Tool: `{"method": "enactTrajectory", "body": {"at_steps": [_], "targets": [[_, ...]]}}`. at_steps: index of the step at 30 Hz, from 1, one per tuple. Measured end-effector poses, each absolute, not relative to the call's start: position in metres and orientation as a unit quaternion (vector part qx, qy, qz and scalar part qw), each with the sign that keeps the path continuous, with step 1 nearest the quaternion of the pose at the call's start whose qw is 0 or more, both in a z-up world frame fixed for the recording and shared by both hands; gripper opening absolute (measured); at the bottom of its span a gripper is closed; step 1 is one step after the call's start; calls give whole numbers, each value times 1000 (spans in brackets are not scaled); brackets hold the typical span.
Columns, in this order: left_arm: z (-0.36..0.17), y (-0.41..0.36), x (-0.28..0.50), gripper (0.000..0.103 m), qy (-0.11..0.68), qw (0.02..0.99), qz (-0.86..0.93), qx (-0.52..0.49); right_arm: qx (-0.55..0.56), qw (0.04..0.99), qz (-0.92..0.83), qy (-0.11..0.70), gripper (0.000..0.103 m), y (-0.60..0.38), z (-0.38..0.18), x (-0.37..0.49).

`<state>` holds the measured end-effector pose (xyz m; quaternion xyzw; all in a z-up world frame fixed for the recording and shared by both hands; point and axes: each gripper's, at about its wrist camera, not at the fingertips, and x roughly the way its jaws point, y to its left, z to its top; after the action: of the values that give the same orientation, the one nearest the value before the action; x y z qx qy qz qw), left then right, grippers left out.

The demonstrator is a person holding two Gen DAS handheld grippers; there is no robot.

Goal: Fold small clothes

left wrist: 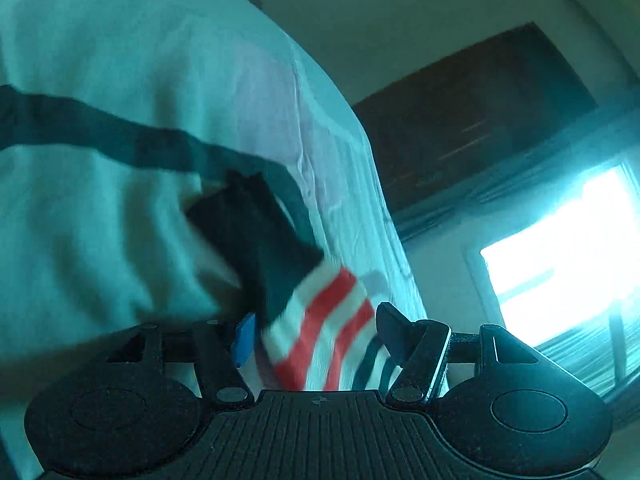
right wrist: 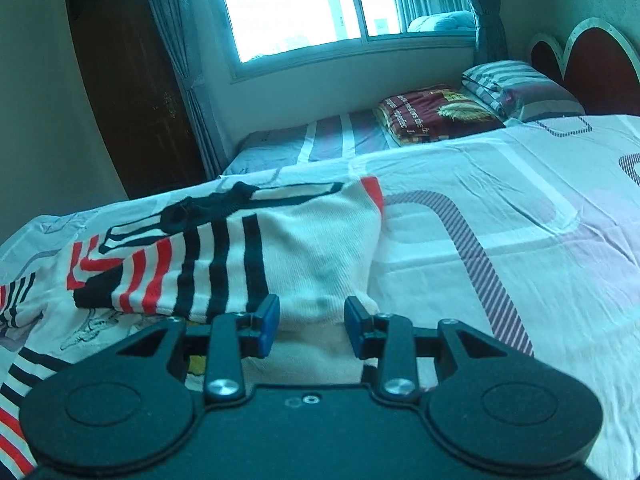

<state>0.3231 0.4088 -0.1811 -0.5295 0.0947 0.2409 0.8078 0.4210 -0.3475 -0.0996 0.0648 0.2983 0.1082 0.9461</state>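
**Left gripper carries striped garment, right gripper at cream knit on bed**

Left gripper [left wrist: 316,336]: a small striped garment [left wrist: 320,320] (red, white, black bands, dark end) hangs between its jaws at bottom centre of frame; motion blur, can't tell if the jaws actually clamp it. White shirt [left wrist: 120,160] with a dark strap [left wrist: 100,128] fills the left of that view.

Right gripper [right wrist: 311,326]: jaws part-open, straddling the edge of a cream knit sweater [right wrist: 312,248] with black and red stripes, lying on the bed [right wrist: 520,216], centre-left. Window [right wrist: 296,4] upper centre, wardrobe [right wrist: 128,92] upper left.
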Motion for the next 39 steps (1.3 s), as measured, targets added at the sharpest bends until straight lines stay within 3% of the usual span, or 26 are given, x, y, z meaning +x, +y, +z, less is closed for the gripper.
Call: {"method": "enactTrajectory", "body": {"at_steps": [1,3,4,9,16,23,27,28,29,30,34,36,37,39], "targets": [[-181,412,323,61,92,811,243,-525,65,947,107,297,37,-348,-99,422],[-180,417,331,37,116,813,269,-503,70,947,99,298,37,-350,-101,428],[-180,419,336,4,141,814,280,-489,72,947,92,301,37,-353,-103,432],[-135,386,348,4,101,868,206,-440,74,942,41,325,39,-363,-115,448],[-61,188,462,5,172,958,3,-230,95,942,36,320,38,-370,-115,439],[-107,-22,535,5,285,952,-82,-73,120,942,24,313,40,-390,-103,425],[-135,-90,539,5,333,938,-97,-11,132,941,21,311,45,-399,-101,425],[-131,-99,534,8,323,942,-89,2,135,941,20,309,50,-400,-101,425],[-131,-106,525,21,319,943,-92,13,139,941,20,308,51,-401,-101,425],[-132,-108,520,26,318,942,-102,18,144,940,22,307,52,-401,-101,425],[-127,-103,529,35,318,941,-109,46,146,939,31,308,52,-387,-102,426],[-132,-104,519,45,314,941,-115,56,143,940,41,306,52,-377,-100,427],[-132,-108,517,60,311,940,-125,58,141,941,44,304,52,-373,-99,428],[-128,-113,511,63,298,938,-169,59,146,941,51,301,52,-367,-95,429]]}}
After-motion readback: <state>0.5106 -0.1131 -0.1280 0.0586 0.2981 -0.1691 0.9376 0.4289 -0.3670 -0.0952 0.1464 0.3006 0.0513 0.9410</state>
